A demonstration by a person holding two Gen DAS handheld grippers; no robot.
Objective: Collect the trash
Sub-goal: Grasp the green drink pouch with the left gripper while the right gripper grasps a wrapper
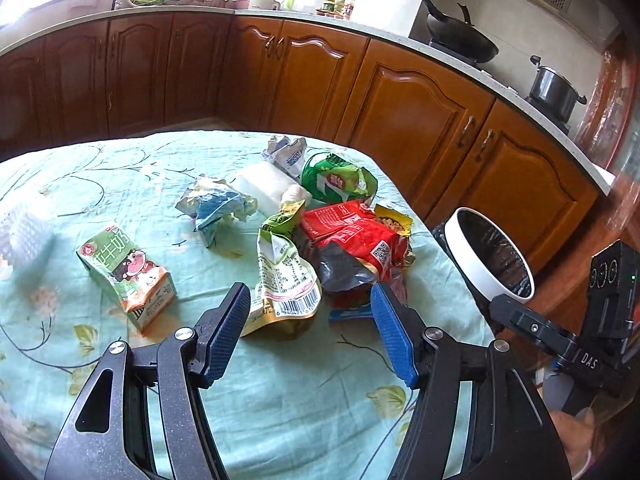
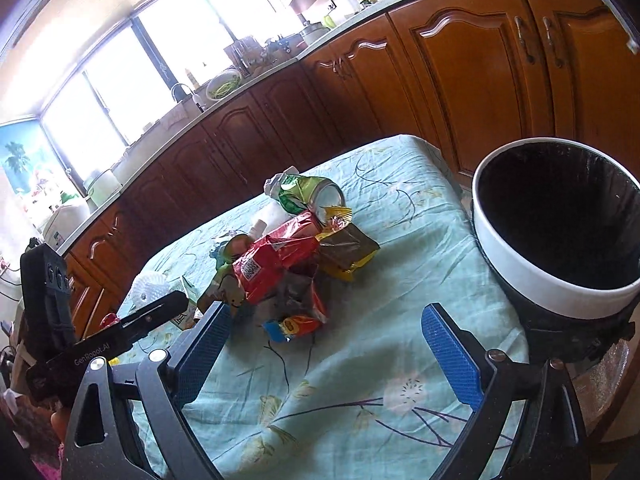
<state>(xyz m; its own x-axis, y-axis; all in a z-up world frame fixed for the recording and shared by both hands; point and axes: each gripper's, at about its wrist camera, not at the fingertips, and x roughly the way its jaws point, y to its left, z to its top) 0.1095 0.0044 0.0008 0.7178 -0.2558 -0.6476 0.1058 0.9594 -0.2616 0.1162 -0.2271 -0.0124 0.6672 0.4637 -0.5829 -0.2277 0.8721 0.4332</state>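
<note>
Trash lies heaped on a table with a teal flowered cloth (image 1: 280,400): a green milk carton (image 1: 128,272), a crumpled blue-white wrapper (image 1: 218,208), a pale pouch with a barcode (image 1: 286,276), a red packet (image 1: 352,236) and a green packet (image 1: 338,180). My left gripper (image 1: 309,292) hovers open just short of the pouch, whose near end shows between the blue pads. A white-rimmed bin (image 2: 560,292) with a black liner stands at the table's right edge. My right gripper (image 2: 327,310) is open wide and holds nothing. A small blue and red wrapper (image 2: 294,326) lies ahead of it, before the red packet (image 2: 276,268).
Brown wooden cabinets (image 1: 400,112) under a pale counter ring the table. A wok (image 1: 460,36) and a steel pot (image 1: 554,90) sit on the stove at the right. A white foam net (image 1: 24,232) lies at the table's left. The bin (image 1: 490,256) is beyond the right edge.
</note>
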